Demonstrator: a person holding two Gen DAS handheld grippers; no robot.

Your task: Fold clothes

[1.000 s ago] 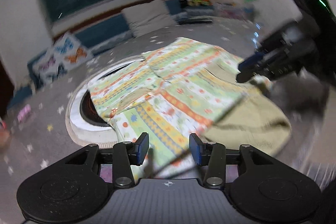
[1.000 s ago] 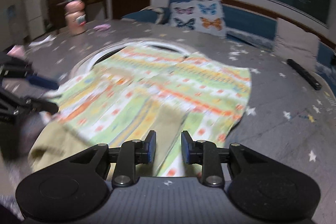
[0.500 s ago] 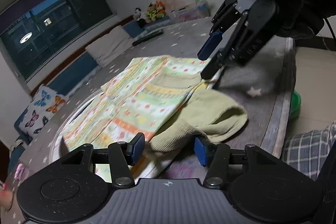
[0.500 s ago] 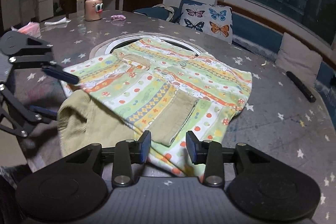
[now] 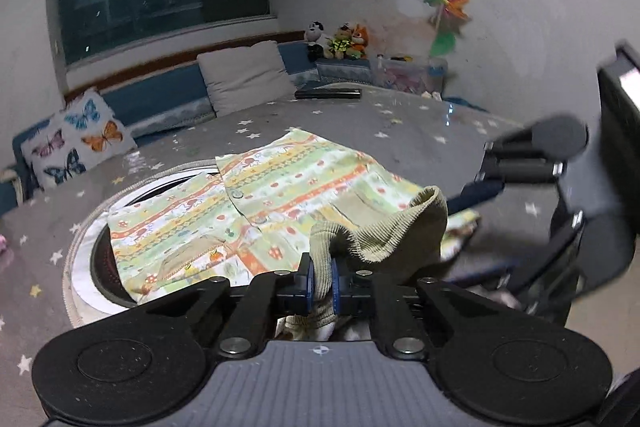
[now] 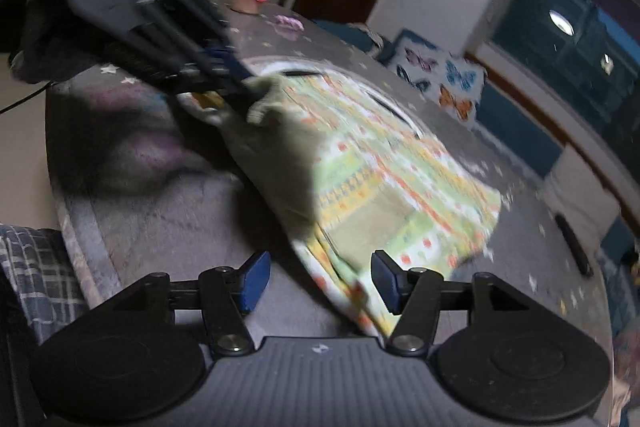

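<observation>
Shirt (image 5: 280,195), olive ribbed hem bunched

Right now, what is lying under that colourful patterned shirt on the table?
The shirt lies on the grey starry table and partly over a white ring around a dark hollow. The left gripper lifts its olive collar. Anything else beneath is covered.
</observation>
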